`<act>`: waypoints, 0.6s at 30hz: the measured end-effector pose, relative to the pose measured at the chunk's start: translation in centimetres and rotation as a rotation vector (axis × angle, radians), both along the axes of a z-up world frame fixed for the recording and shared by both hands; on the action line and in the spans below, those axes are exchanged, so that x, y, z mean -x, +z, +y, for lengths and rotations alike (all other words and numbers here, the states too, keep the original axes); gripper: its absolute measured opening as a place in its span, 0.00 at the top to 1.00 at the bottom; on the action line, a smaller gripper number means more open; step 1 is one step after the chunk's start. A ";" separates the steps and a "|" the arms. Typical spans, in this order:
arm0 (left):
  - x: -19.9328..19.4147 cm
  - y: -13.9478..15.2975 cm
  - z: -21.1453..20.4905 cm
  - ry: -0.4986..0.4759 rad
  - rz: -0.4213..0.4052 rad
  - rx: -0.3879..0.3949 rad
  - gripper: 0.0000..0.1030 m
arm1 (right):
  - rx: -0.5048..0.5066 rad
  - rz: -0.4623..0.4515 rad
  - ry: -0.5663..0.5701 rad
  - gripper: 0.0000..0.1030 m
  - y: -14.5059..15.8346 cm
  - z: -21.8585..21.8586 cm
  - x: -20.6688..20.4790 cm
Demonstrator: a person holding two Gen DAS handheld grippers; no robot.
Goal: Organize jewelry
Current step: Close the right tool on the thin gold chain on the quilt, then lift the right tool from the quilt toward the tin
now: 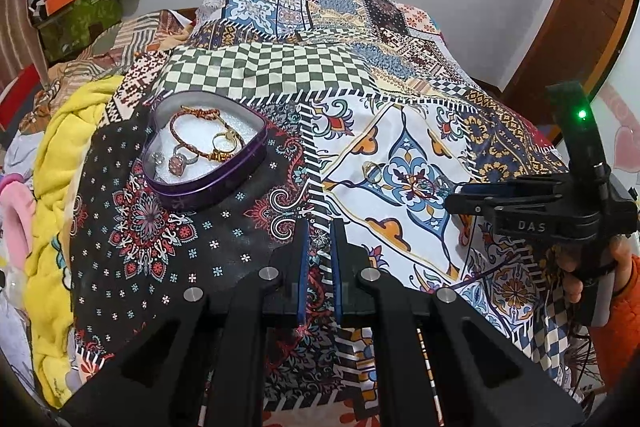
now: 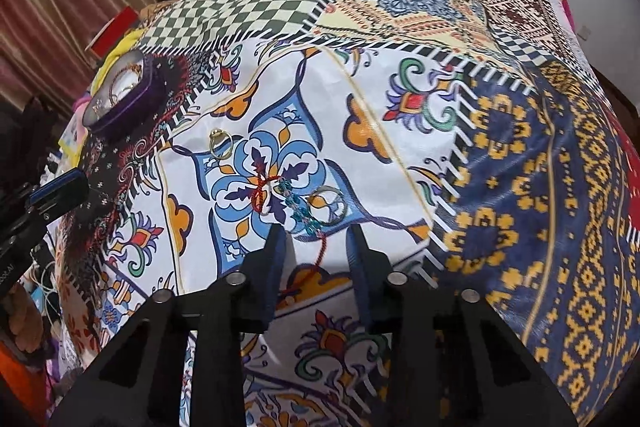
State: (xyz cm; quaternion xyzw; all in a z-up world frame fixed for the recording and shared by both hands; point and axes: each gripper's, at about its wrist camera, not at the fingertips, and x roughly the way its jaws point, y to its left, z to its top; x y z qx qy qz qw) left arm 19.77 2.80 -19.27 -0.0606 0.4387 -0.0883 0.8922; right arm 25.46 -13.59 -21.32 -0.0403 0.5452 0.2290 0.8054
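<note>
A purple heart-shaped tin [image 1: 208,187] [image 2: 132,99] sits on the patchwork bedspread [image 1: 320,67]. It holds a braided red-and-gold bracelet [image 1: 188,131], a gold ring [image 1: 226,143], a pink-stone ring [image 1: 180,163] and a clear-stone ring [image 1: 157,157]. My left gripper [image 1: 320,225] hovers right of and nearer than the tin, its jaws nearly together on a small silver glittering piece [image 1: 321,242]. My right gripper [image 2: 316,227] is open just above a red-cord bracelet with teal beads [image 2: 296,207] and a silver ring [image 2: 330,205]. A gold ring [image 2: 220,143] [image 1: 370,171] lies loose further left.
A yellow blanket [image 1: 52,187] bunches along the bed's left side. Boxes and bags [image 1: 68,7] are piled at the back left. A wooden door [image 1: 580,27] stands at the right. A hand in an orange sleeve [image 1: 624,287] holds the right gripper's handle.
</note>
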 end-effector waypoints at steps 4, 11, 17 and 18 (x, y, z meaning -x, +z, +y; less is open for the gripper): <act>-0.1 -0.3 0.2 0.009 0.009 0.009 0.92 | -0.022 0.005 0.024 0.93 0.1 0.5 0.0; 0.6 0.8 0.6 0.022 -0.014 0.006 0.92 | -0.031 -0.040 0.045 0.94 1.3 1.6 1.4; 1.8 2.8 1.2 0.039 -0.058 -0.010 0.92 | -0.074 -0.087 0.038 0.97 3.8 1.6 2.4; 2.0 3.1 1.3 0.042 -0.065 -0.011 0.92 | -0.078 -0.097 0.037 0.97 4.3 1.7 2.5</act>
